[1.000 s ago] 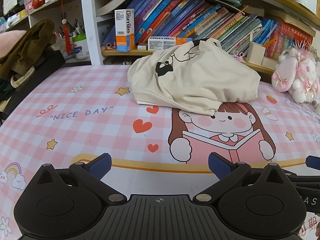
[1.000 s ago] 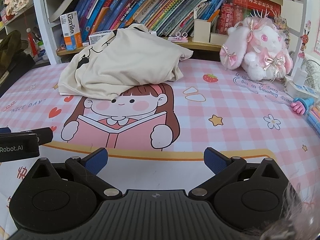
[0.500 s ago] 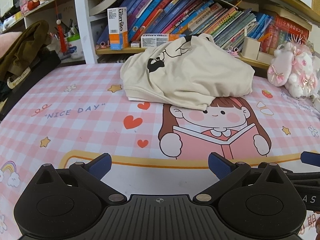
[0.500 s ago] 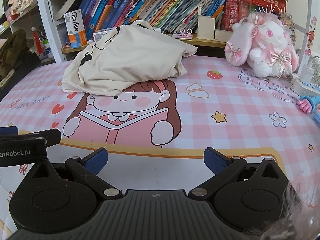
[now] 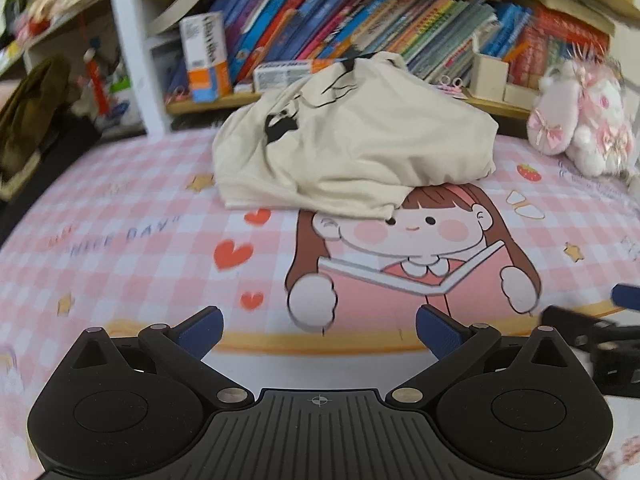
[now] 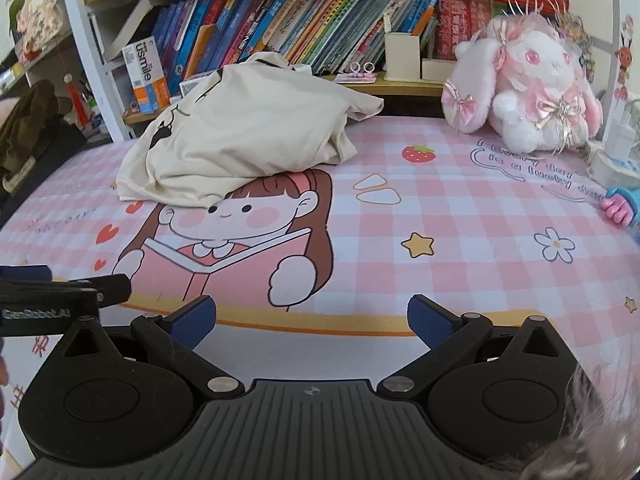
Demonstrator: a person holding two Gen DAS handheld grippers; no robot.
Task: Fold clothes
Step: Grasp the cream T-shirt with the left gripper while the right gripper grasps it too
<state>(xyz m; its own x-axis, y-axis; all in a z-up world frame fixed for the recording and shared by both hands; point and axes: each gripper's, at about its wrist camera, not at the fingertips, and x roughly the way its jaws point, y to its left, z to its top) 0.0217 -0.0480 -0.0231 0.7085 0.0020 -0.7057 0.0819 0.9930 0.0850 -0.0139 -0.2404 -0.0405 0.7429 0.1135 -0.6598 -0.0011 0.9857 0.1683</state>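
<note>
A crumpled cream T-shirt with a black print (image 5: 352, 148) (image 6: 236, 136) lies heaped at the back of the pink checked table mat (image 5: 120, 240) (image 6: 460, 224), against the bookshelf. My left gripper (image 5: 319, 326) hovers open over the mat's near edge, well short of the shirt, with nothing between its blue pads. My right gripper (image 6: 311, 318) is also open and empty, low over the near edge, to the right of the left one. In the right wrist view the left gripper's body (image 6: 60, 296) shows at the left edge.
A bookshelf full of books (image 6: 300, 28) runs behind the shirt. A pink plush rabbit (image 6: 524, 84) sits at the back right, with small toys (image 6: 624, 204) at the right edge. A dark olive garment (image 5: 28, 120) lies at the far left.
Both grippers have moved forward and a little rightward toward the shirt, which now looks larger. The left wrist view is blurred by motion. Both stayed open.
</note>
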